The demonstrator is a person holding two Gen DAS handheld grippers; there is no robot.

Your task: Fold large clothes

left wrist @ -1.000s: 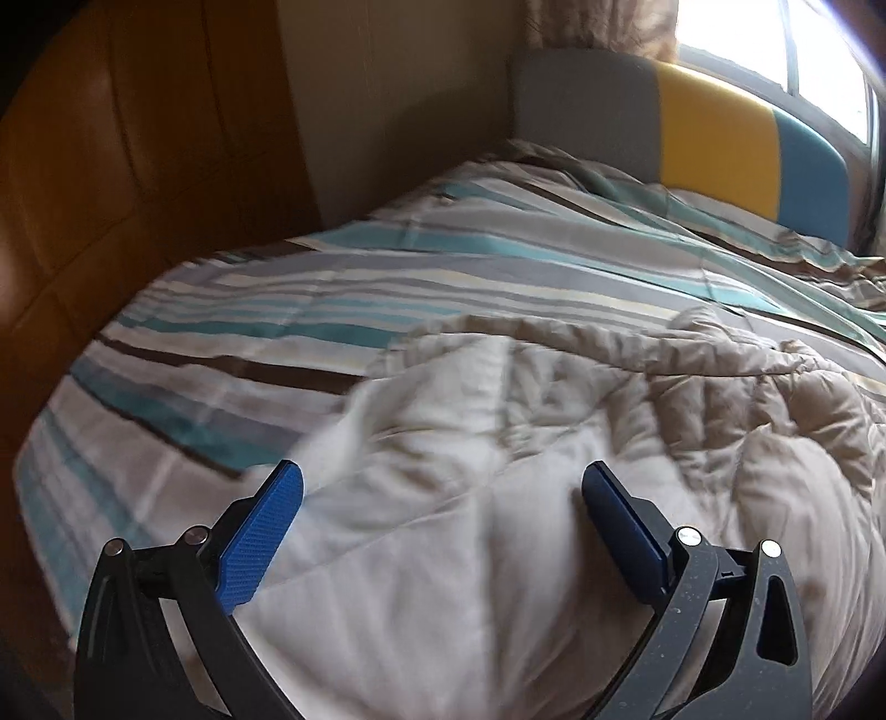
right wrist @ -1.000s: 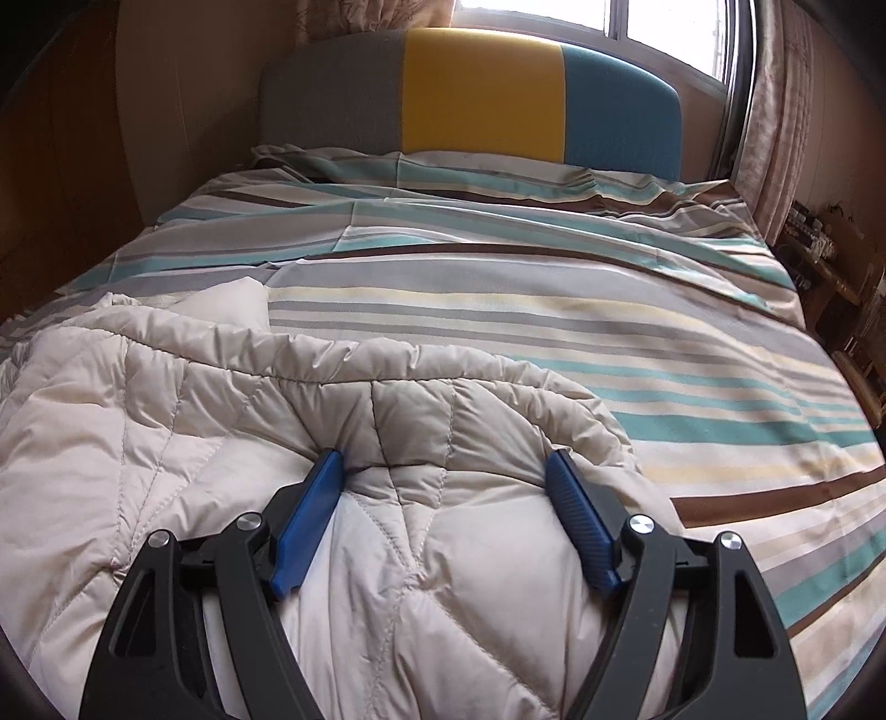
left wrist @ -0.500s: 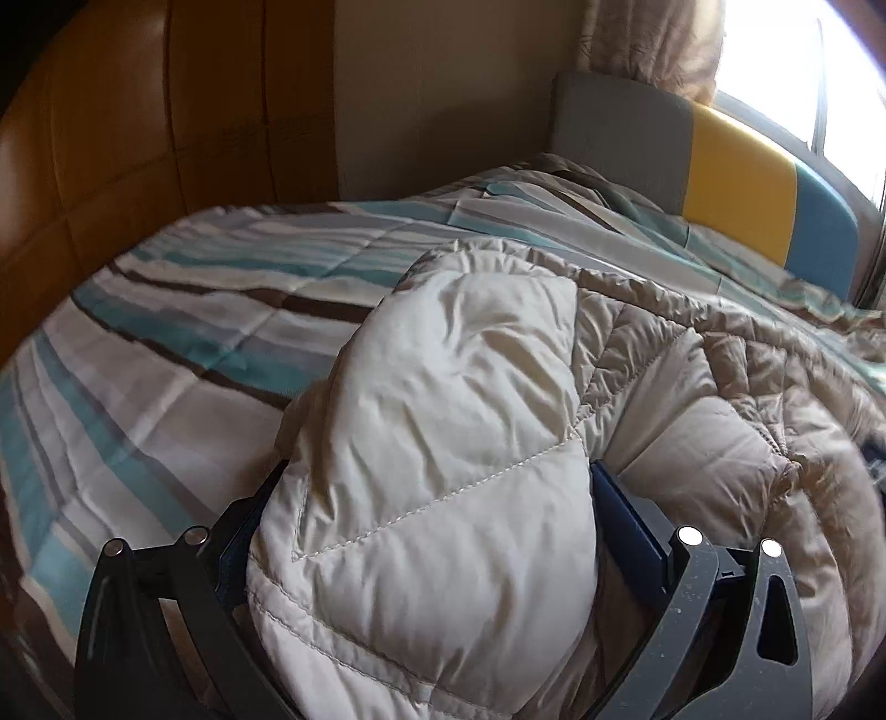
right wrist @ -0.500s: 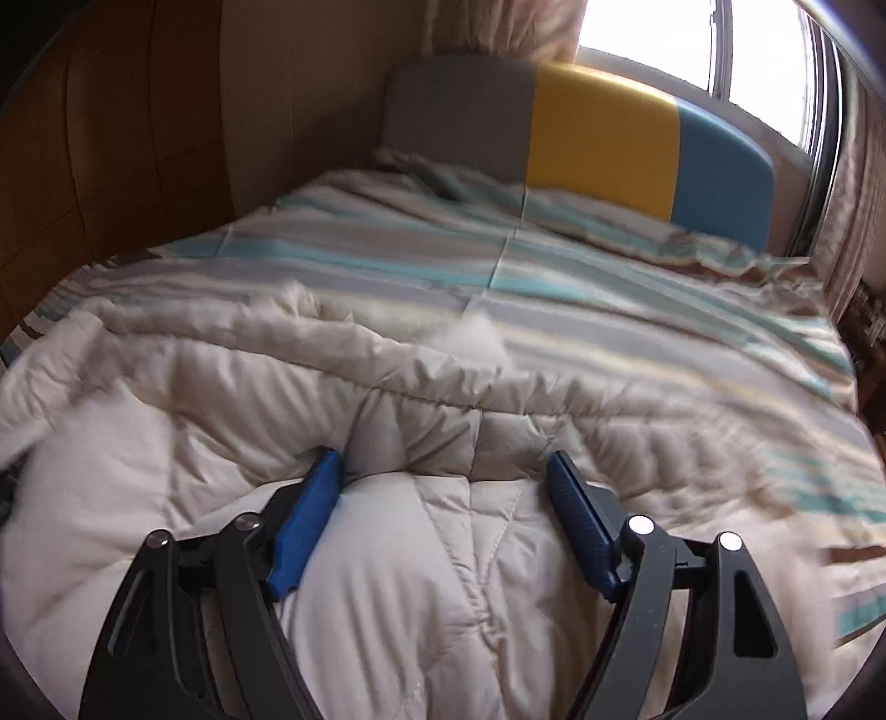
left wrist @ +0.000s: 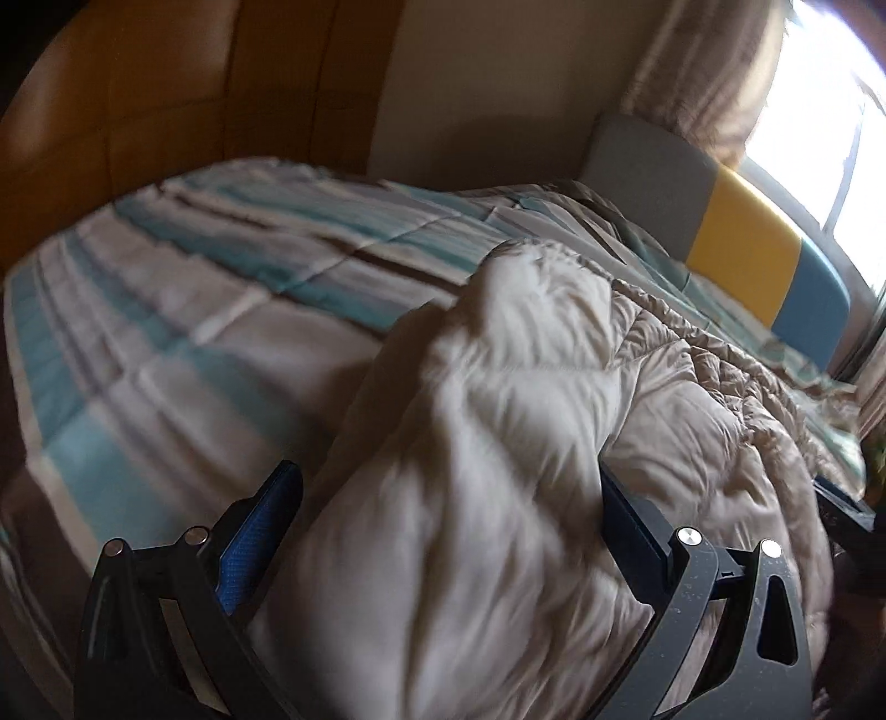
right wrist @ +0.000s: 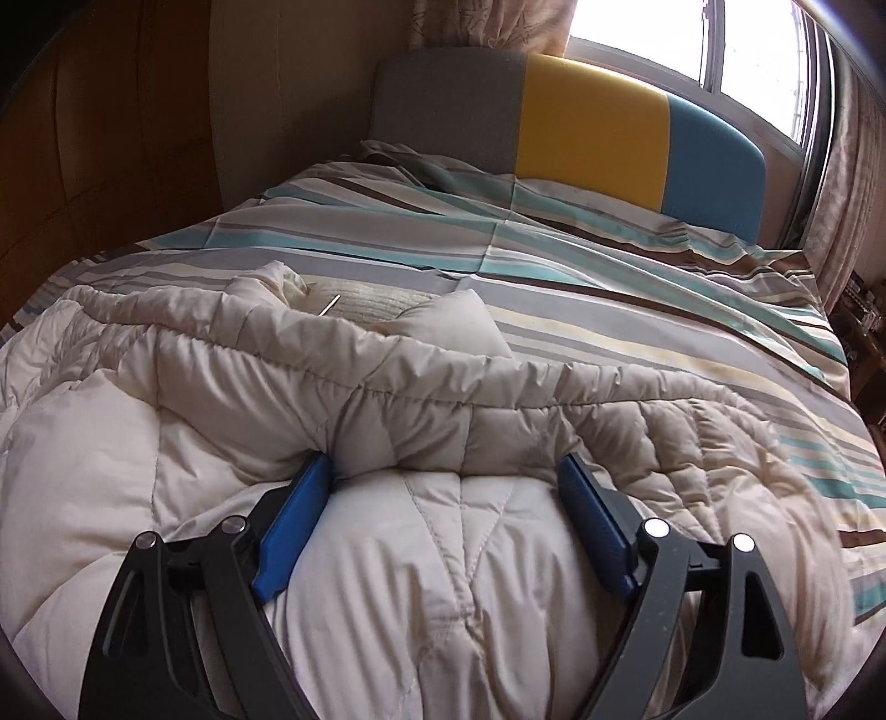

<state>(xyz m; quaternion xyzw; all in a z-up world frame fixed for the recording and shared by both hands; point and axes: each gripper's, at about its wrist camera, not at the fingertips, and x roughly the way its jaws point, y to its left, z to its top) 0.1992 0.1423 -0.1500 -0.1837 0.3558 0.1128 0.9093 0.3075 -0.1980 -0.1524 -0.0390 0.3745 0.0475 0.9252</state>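
A large cream quilted puffer coat (left wrist: pixel 498 443) lies bunched on a striped bed (left wrist: pixel 194 310). My left gripper (left wrist: pixel 448 498) has its jaws wide with a thick fold of the coat bulging between its blue pads (left wrist: pixel 260 526); the view is blurred. In the right wrist view the coat (right wrist: pixel 387 399) spreads across the near half of the bed (right wrist: pixel 637 288). My right gripper (right wrist: pixel 448 487) also stands wide, with a padded section of the coat filling the gap between its pads (right wrist: pixel 293 526). Whether either gripper squeezes the fabric is unclear.
A grey, yellow and blue headboard (right wrist: pixel 587 127) stands at the far end under a bright window (right wrist: pixel 747 50). A wooden wardrobe (left wrist: pixel 138 111) runs along the left side. Curtains (right wrist: pixel 853 183) and cluttered shelves (right wrist: pixel 858 310) are at the right.
The left gripper has taken a coat fold between its pads and carried it to the right across the bed. The right gripper keeps the same section of coat and has swung slightly.
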